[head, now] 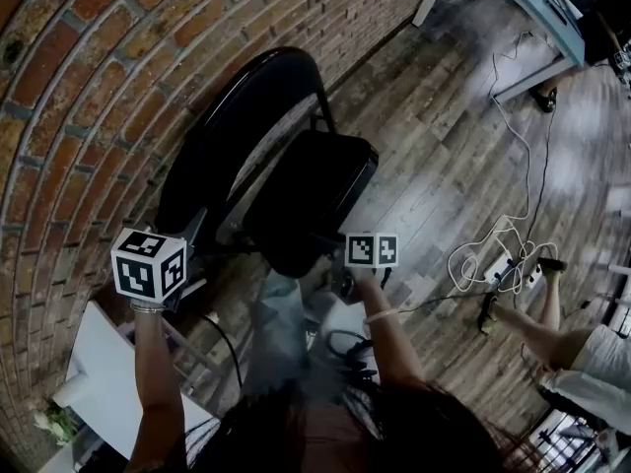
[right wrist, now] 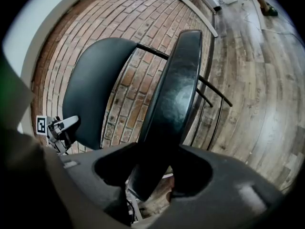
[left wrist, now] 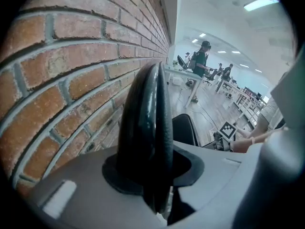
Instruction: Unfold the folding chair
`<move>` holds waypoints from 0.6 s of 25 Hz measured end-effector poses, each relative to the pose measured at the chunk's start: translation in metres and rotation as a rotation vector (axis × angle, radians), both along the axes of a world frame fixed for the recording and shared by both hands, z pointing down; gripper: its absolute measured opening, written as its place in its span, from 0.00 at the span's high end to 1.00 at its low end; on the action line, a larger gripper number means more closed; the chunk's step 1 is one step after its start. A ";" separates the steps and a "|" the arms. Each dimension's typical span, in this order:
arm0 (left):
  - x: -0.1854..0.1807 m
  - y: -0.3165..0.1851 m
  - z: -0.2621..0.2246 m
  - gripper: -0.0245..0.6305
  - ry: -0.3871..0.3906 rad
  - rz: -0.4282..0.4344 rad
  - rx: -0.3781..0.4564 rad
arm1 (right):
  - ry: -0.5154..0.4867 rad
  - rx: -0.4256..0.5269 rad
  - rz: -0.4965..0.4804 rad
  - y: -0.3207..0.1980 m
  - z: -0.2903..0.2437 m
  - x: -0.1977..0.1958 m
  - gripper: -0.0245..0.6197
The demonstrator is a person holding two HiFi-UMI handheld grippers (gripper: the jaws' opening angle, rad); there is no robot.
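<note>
One black metal-framed folding chair point(head: 281, 180) stands against the red brick wall point(head: 89, 87), half opened. The left gripper point(left wrist: 152, 175) is clamped on the rim of its single padded backrest point(left wrist: 145, 118). The right gripper point(right wrist: 157, 171), jaws wide, appears to pinch the front edge of its one padded seat point(right wrist: 174, 94). The chair is probably light and stiff (with slick vinyl), so these edges suit two grippers.
</note>
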State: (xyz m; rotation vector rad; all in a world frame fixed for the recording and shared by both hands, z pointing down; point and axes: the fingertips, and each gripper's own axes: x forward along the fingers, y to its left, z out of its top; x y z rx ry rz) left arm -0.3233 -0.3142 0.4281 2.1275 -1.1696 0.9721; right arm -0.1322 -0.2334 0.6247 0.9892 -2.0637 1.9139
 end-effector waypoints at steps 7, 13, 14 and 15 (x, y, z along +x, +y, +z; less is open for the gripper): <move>0.006 0.005 0.004 0.79 -0.002 -0.006 0.001 | -0.018 -0.006 -0.003 0.012 0.010 0.014 0.63; 0.012 0.009 0.008 0.79 -0.001 -0.009 0.003 | -0.039 -0.011 -0.006 0.022 0.021 0.028 0.63; 0.013 0.010 0.009 0.79 -0.001 -0.009 0.004 | -0.042 -0.012 -0.006 0.024 0.022 0.030 0.63; 0.014 0.011 0.009 0.79 -0.002 -0.009 0.005 | -0.044 -0.014 -0.007 0.026 0.024 0.032 0.63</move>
